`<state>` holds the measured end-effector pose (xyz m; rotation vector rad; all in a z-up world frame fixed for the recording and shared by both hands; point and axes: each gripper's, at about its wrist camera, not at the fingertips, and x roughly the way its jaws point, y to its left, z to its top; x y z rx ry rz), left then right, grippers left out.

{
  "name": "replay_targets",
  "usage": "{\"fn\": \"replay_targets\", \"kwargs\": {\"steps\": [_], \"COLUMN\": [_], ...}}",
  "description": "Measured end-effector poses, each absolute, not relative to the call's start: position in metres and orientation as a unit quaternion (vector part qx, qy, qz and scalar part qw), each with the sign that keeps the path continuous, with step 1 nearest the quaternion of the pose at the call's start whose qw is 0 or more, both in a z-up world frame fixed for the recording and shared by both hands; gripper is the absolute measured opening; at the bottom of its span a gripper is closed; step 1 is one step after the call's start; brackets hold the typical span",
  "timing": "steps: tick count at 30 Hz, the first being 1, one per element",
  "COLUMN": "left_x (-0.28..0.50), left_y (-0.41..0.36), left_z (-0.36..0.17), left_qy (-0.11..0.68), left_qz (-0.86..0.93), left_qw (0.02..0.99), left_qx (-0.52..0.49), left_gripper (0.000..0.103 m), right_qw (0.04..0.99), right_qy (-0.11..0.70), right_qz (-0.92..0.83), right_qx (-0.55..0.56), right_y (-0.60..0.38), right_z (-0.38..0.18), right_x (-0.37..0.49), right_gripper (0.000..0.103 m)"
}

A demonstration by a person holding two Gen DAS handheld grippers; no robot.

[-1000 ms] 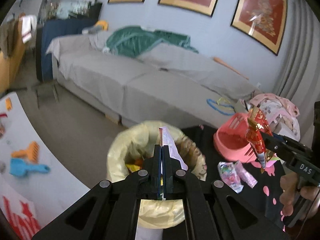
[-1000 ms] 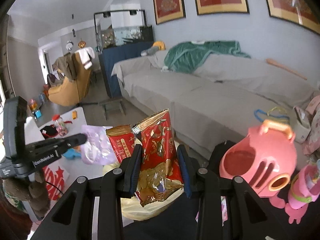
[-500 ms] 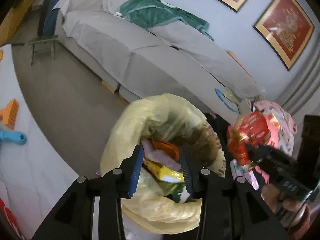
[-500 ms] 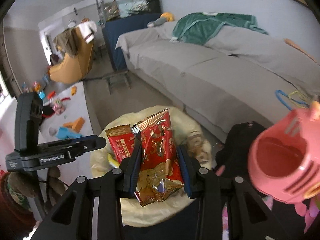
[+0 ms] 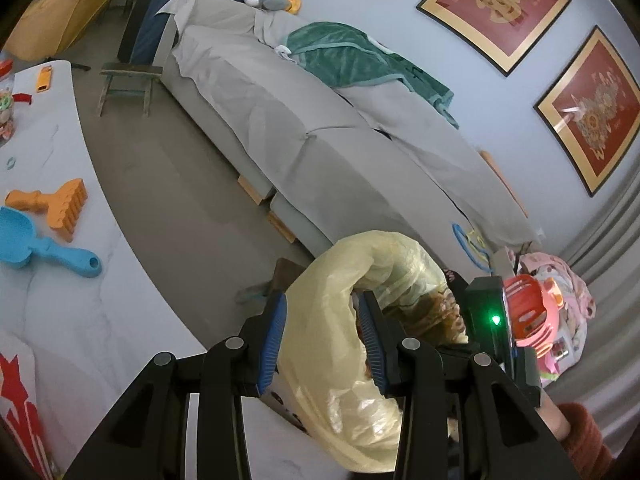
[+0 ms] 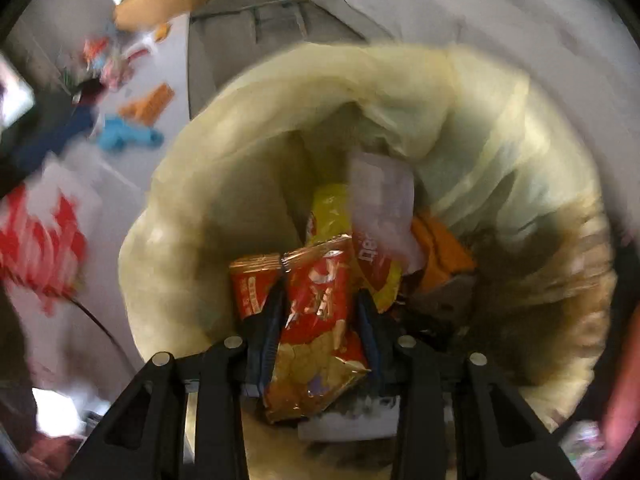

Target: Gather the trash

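A bin lined with a pale yellow bag [image 5: 360, 276] stands in front of me. My left gripper [image 5: 322, 340] is open, its blue-padded jaws either side of the bag's near rim fold, not pressing it. My right gripper [image 6: 318, 320] is shut on red snack wrappers [image 6: 316, 320] and holds them over the bin's mouth [image 6: 280, 92]. Inside the bin lie a pale purple wrapper [image 6: 380, 204], a yellow packet [image 6: 332, 212] and an orange one [image 6: 440, 248]. The right gripper's body [image 5: 488, 316] shows in the left wrist view, over the bin.
A white table [image 5: 52, 184] at left carries a blue scoop [image 5: 44, 248] and an orange rake [image 5: 56, 204]. A grey sofa [image 5: 320, 120] with a green blanket stands behind. A pink toy basket [image 5: 532, 316] sits right of the bin.
My left gripper opened and the purple wrapper it held now lies in the bin. My right gripper carried the red wrappers down over the bin's mouth.
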<state>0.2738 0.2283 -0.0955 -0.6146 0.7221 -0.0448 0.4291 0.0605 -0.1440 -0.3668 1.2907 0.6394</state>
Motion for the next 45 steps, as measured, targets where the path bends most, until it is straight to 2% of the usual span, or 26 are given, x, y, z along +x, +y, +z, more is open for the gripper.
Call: {"fn": "replay_targets", "kwargs": {"steps": [3, 7, 9, 13, 18, 27, 34, 41, 45], "left_x": [0.273, 0.274, 0.273, 0.274, 0.274, 0.271, 0.269, 0.272, 0.272], "left_y": [0.225, 0.219, 0.212, 0.195, 0.177, 0.166, 0.168, 0.161, 0.154], "left_z": [-0.094, -0.090, -0.086, -0.077, -0.066, -0.061, -0.070, -0.074, -0.070], "left_qy": [0.343, 0.340, 0.338, 0.341, 0.340, 0.346, 0.358, 0.363, 0.363], "left_qz": [-0.022, -0.024, -0.023, -0.029, -0.032, -0.028, -0.023, -0.033, -0.036], "left_qw": [0.891, 0.893, 0.897, 0.902, 0.905, 0.907, 0.902, 0.900, 0.901], "left_qx": [-0.295, -0.295, -0.282, -0.263, -0.252, -0.239, -0.240, -0.241, -0.235], "left_gripper": [0.039, 0.040, 0.041, 0.041, 0.041, 0.041, 0.041, 0.041, 0.041], "right_qw": [0.748, 0.763, 0.780, 0.799, 0.819, 0.847, 0.829, 0.839, 0.861], "right_qy": [0.568, 0.548, 0.526, 0.502, 0.480, 0.438, 0.453, 0.450, 0.415], "right_qz": [0.290, 0.315, 0.313, 0.313, 0.308, 0.260, 0.252, 0.259, 0.278], "right_qx": [-0.184, -0.137, -0.131, -0.102, -0.058, -0.150, -0.211, -0.164, -0.094], "right_y": [0.056, 0.040, 0.029, 0.005, -0.023, -0.002, 0.000, -0.042, -0.058], "right_z": [-0.136, -0.116, -0.103, -0.083, -0.071, -0.087, -0.106, -0.081, -0.062], "right_x": [0.426, 0.416, 0.411, 0.407, 0.404, 0.391, 0.374, 0.359, 0.365], "right_gripper": [0.036, 0.037, 0.045, 0.047, 0.064, 0.064, 0.064, 0.063, 0.064]}}
